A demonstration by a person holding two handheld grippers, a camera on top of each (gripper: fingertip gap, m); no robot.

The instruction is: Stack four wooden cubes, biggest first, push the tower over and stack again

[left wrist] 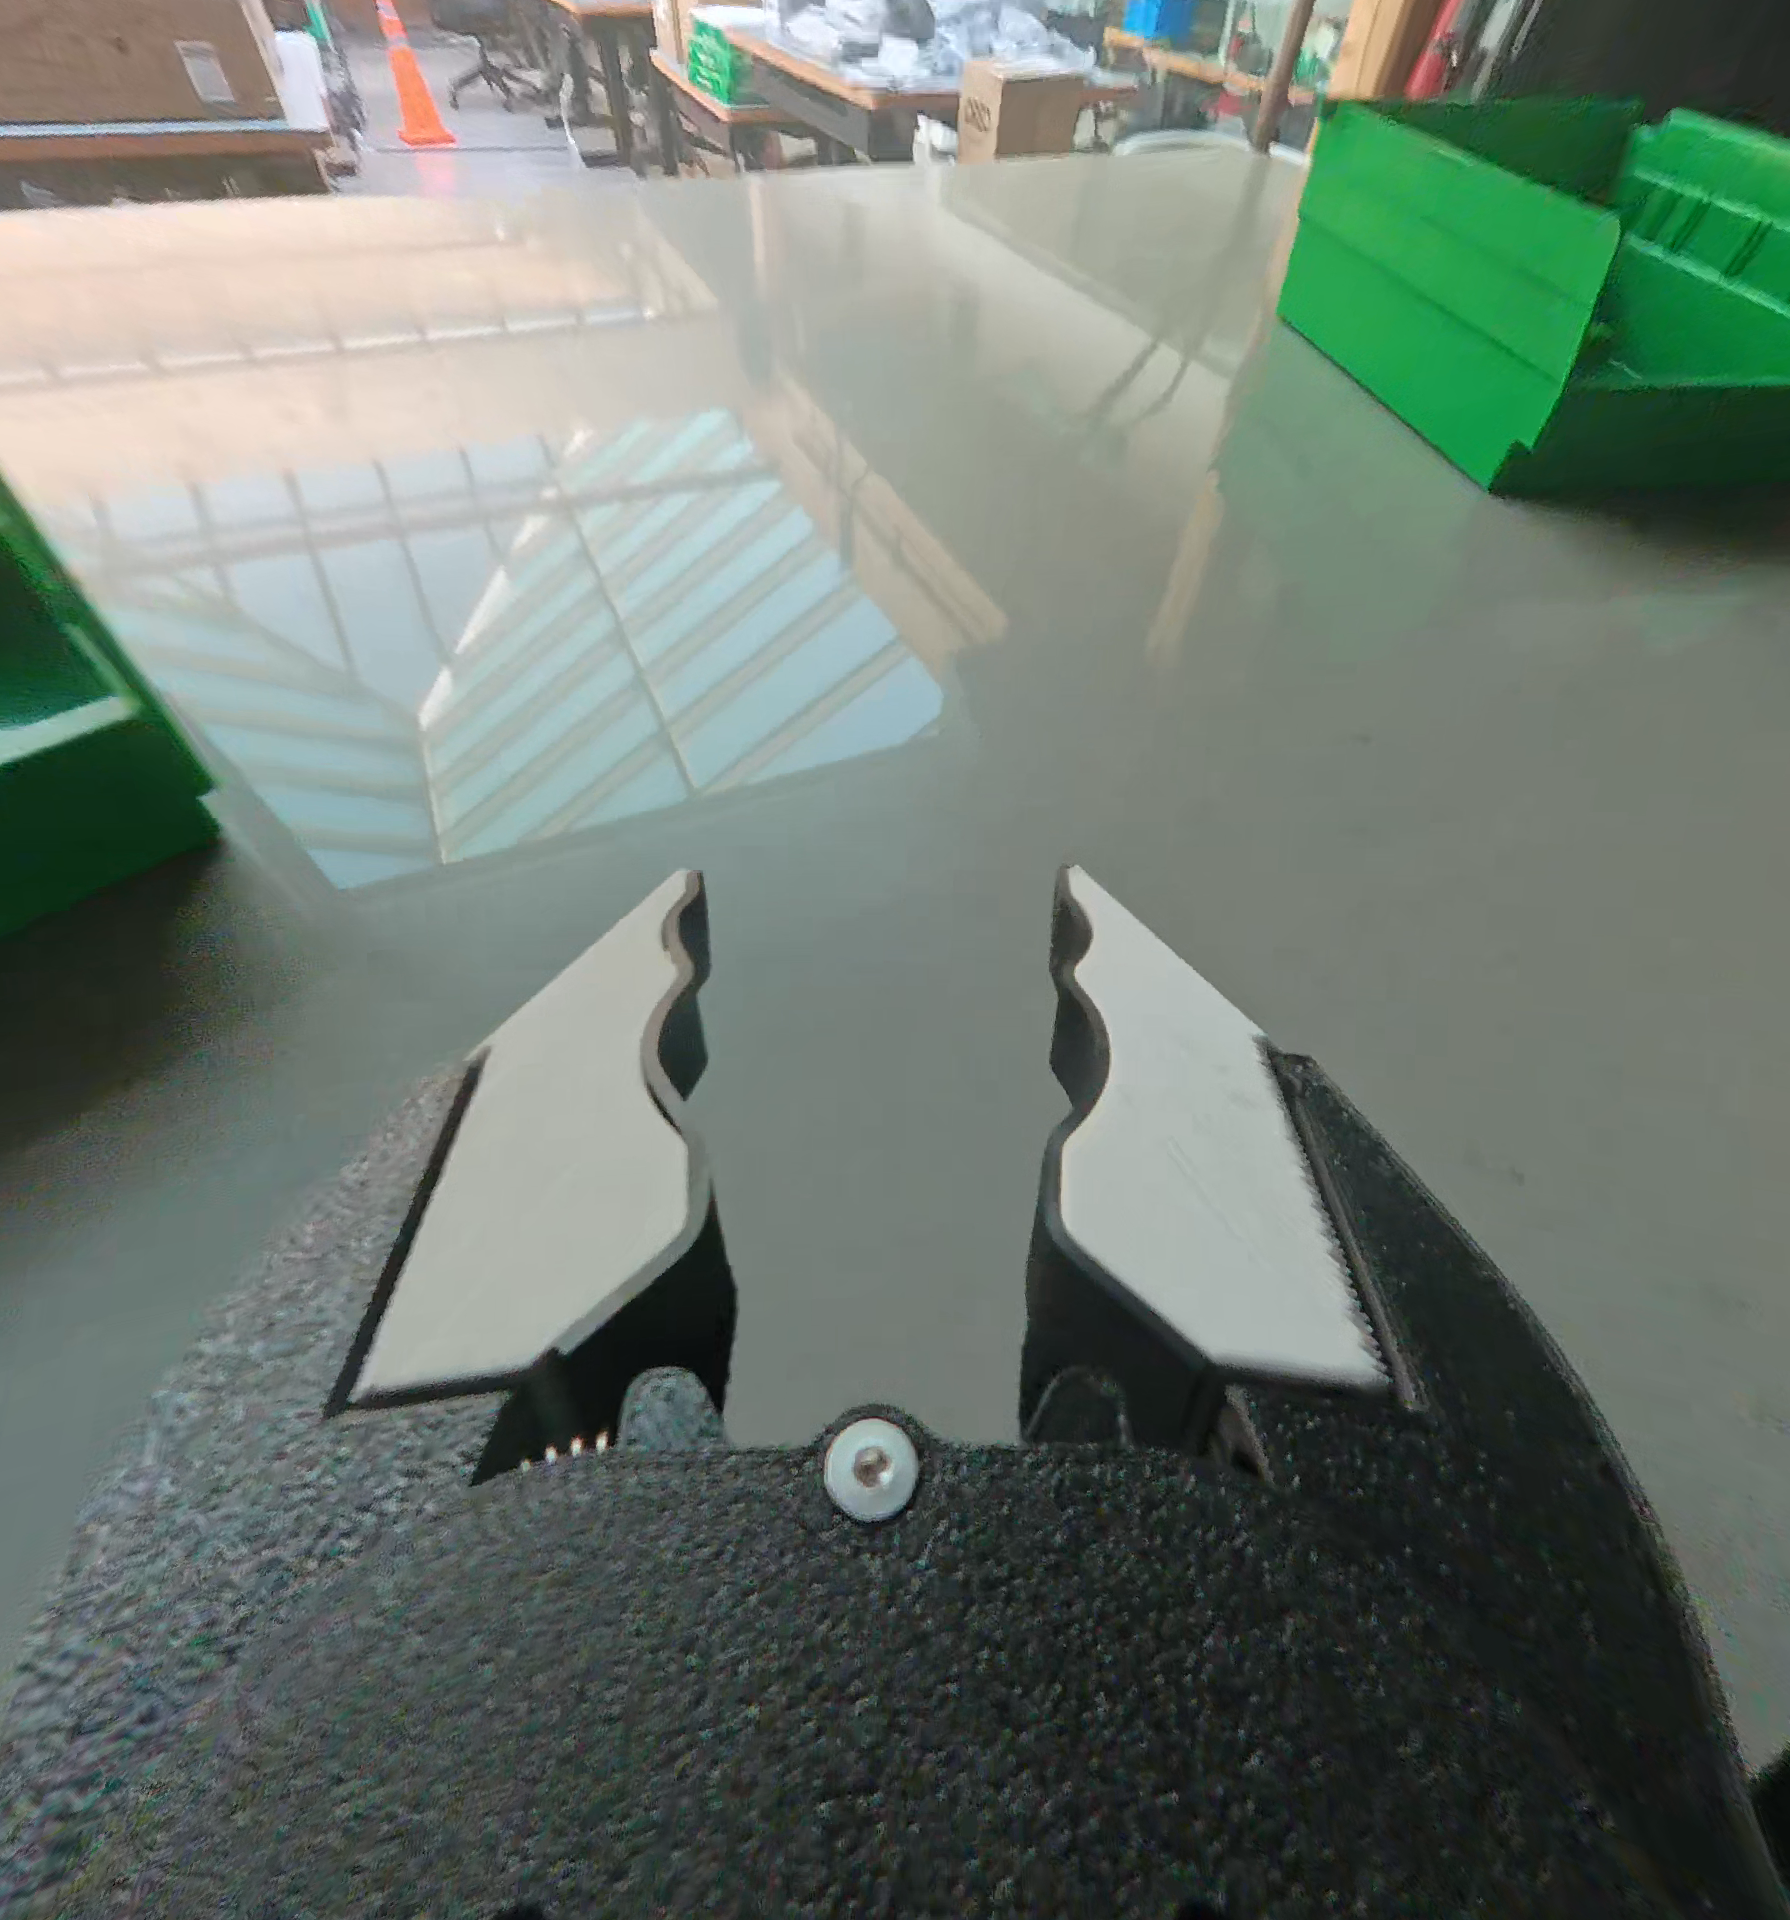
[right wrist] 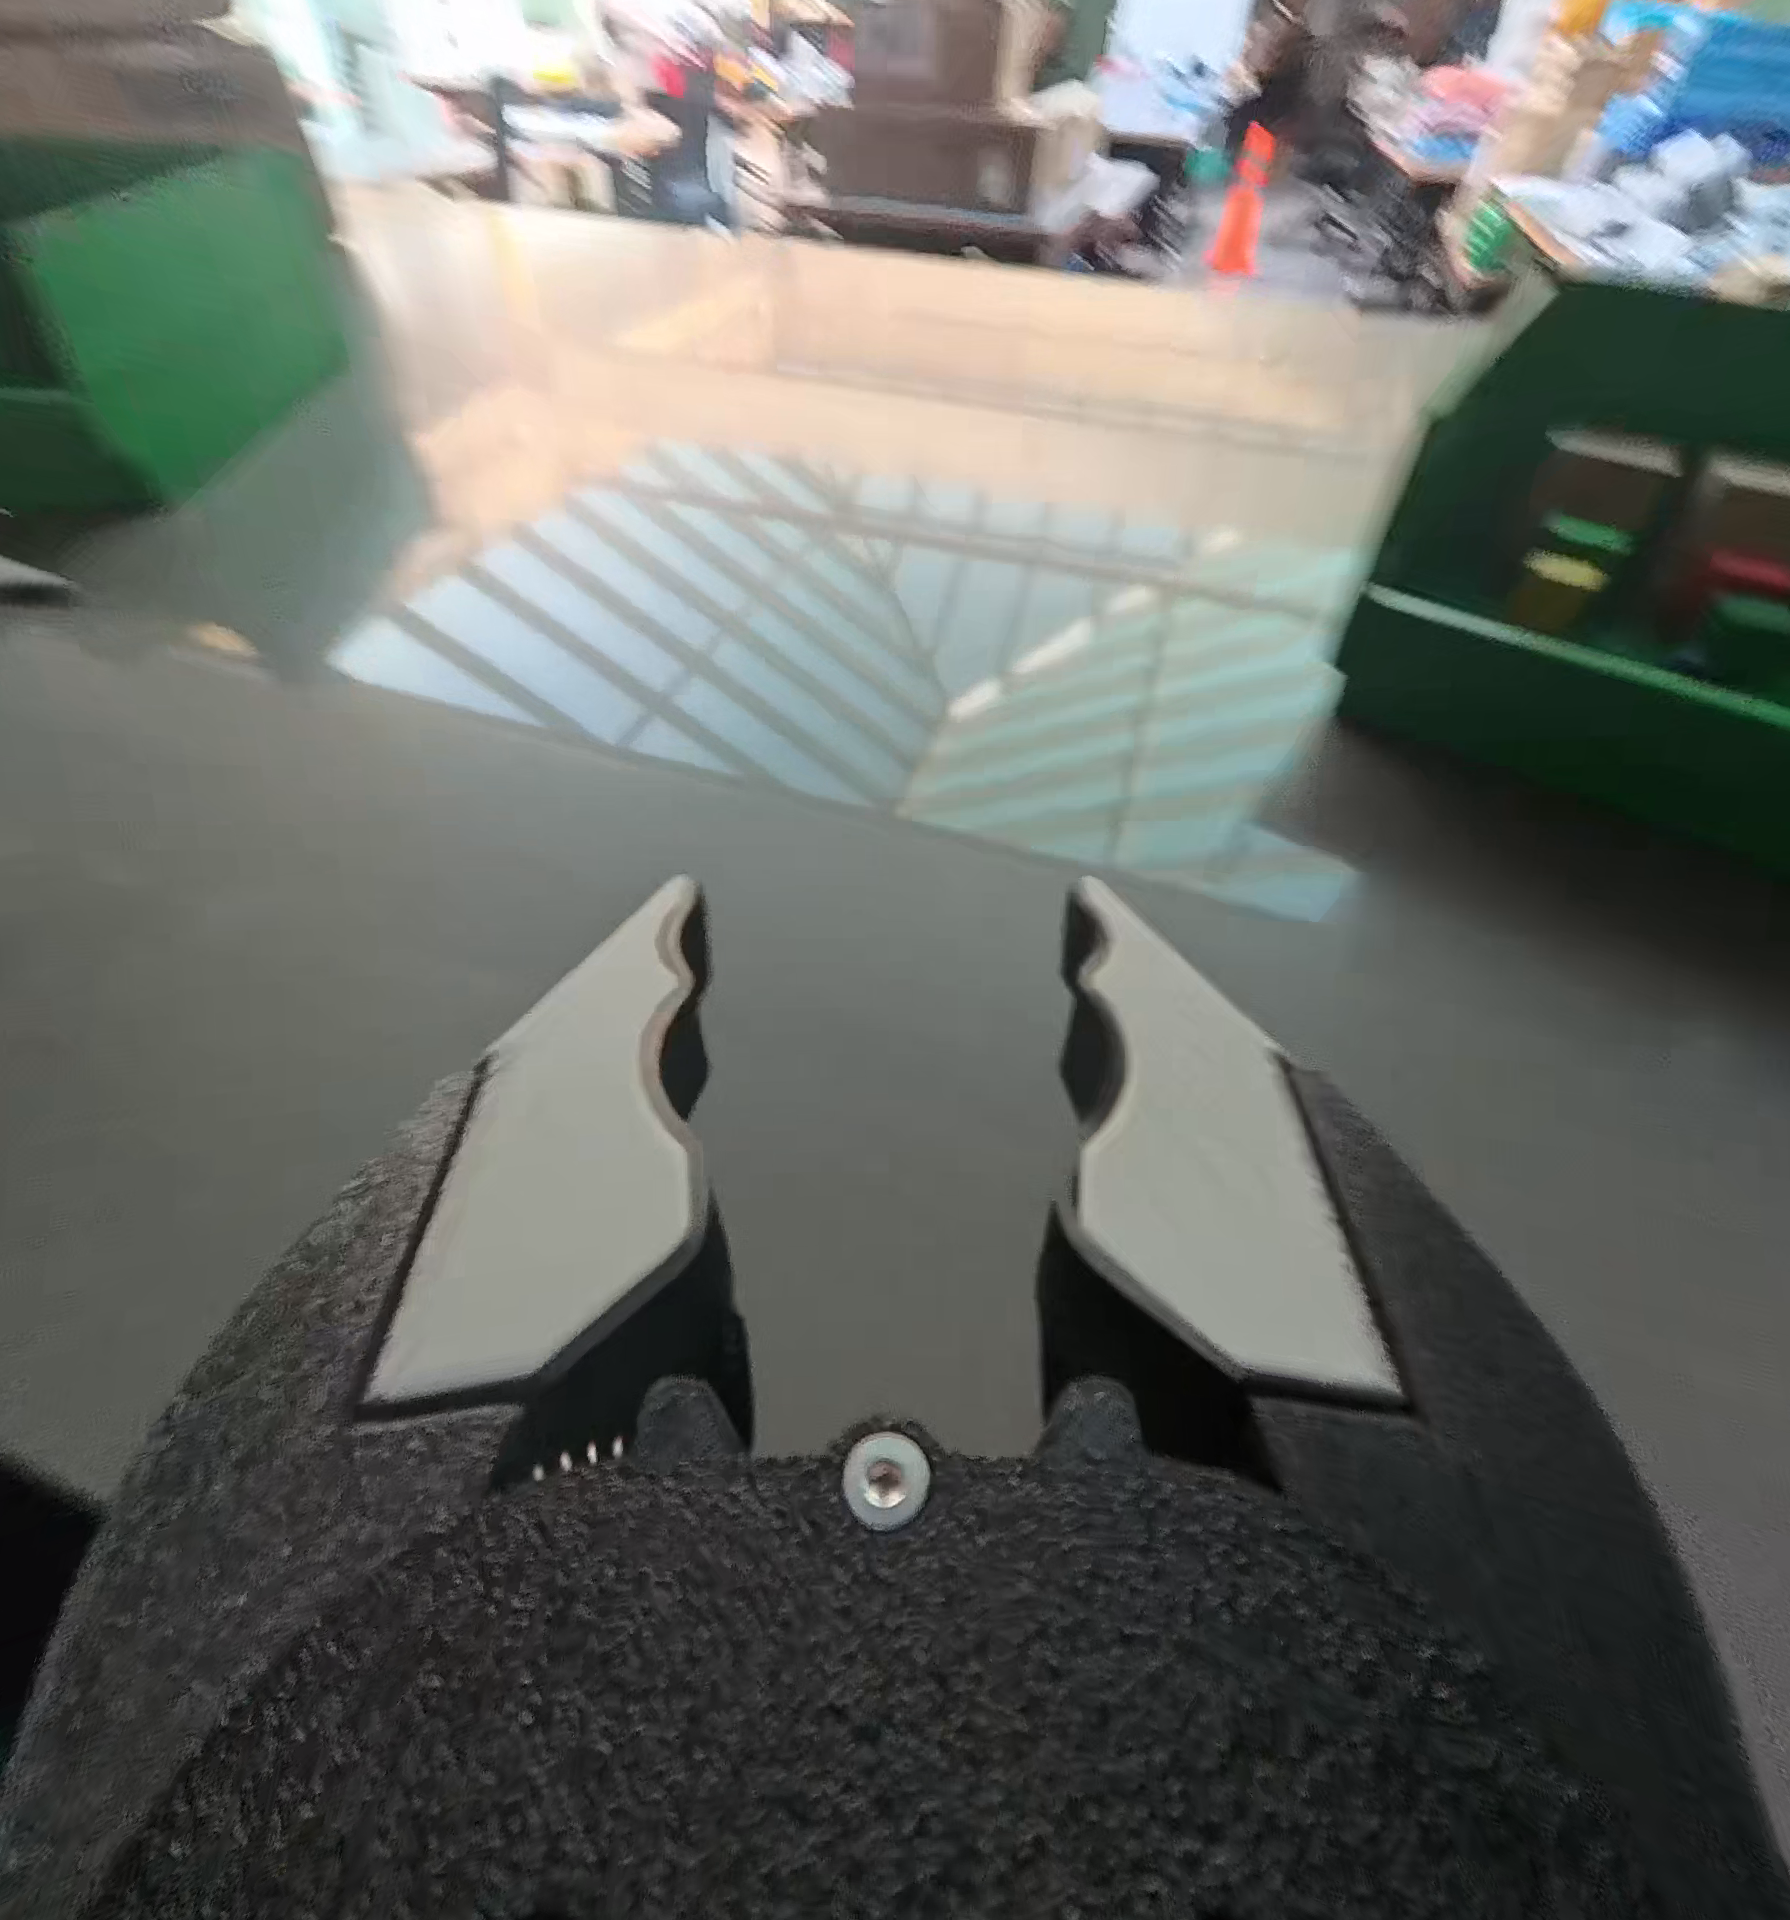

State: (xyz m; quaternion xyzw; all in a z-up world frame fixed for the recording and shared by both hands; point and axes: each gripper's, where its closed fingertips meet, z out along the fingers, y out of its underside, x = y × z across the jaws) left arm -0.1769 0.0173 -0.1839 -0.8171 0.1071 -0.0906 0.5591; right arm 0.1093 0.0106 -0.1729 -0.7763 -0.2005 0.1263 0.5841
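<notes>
Black, rough-grained plastic carried both pairs of tongs, each with pale grey fingers. The left tongs point(left wrist: 878, 883) stood apart with nothing between them, hovering low over the grey worktop point(left wrist: 1286, 831); only bare glossy surface showed in the gap. The right tongs point(right wrist: 886, 894) likewise stood apart and held nothing, over the same kind of dark surface.

Taking the left tongs as the landmark, a green bin point(left wrist: 1556, 312) sat well ahead and to the right on the worktop, its open front turned inward, probably so its contents could be reached from the middle. Another green bin point(left wrist: 29, 748) sat close by on the left, cut off by the picture's edge. Straight ahead, the worktop mirrored a bright window grid.

From the right tongs, a green bin point(right wrist: 1597, 665) ahead to the right held small coloured items point(right wrist: 1556, 587), too blurred to identify. A further green bin point(right wrist: 164, 312) stood ahead to the left.

Beyond the worktop stood an orange cone point(left wrist: 418, 83) and a cardboard box point(left wrist: 1016, 104) bearing a printed mark; the right view was too blurred to show any writing.
</notes>
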